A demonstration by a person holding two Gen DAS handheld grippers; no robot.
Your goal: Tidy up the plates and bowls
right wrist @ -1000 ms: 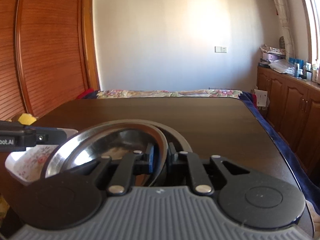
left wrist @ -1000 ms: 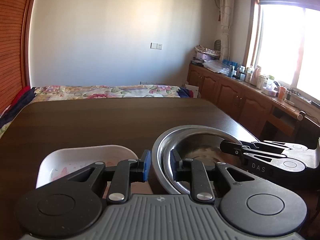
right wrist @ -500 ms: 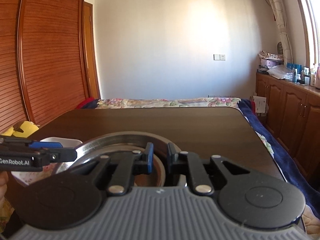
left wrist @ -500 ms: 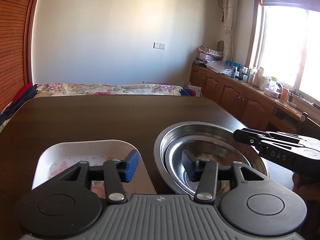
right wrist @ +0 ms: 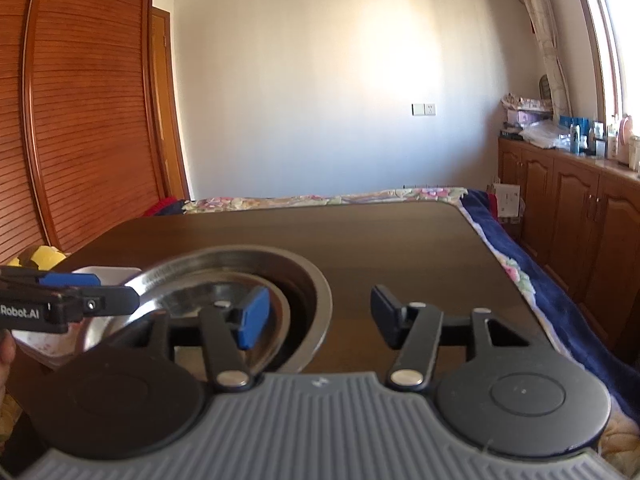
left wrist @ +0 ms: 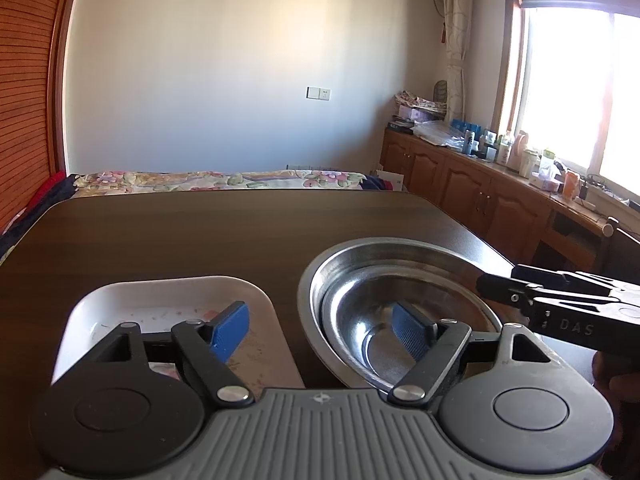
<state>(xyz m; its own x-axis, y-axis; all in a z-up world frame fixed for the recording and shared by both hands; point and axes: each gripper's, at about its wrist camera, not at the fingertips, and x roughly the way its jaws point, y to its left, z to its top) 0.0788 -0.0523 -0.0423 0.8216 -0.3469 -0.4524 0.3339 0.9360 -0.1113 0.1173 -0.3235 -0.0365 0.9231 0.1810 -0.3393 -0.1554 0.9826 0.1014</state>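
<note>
Two steel bowls sit nested on the dark wooden table, the smaller one inside the larger. Left of them lies a white rectangular dish with a flower pattern. My left gripper is open, one finger over the dish and the other over the bowls' near rim. My right gripper is open too, its left finger over the nested bowls and its right finger over bare table. Each gripper shows at the edge of the other's view, beside the bowls.
The table's right edge drops off to a blue blanket. A flowered bed lies beyond the far edge. Wooden cabinets with bottles run along the right wall. A yellow object sits at the table's left.
Both grippers have opened and let go of the steel bowl rims. The tilted inner bowl has settled flat inside the larger one, and both grippers have risen a little.
</note>
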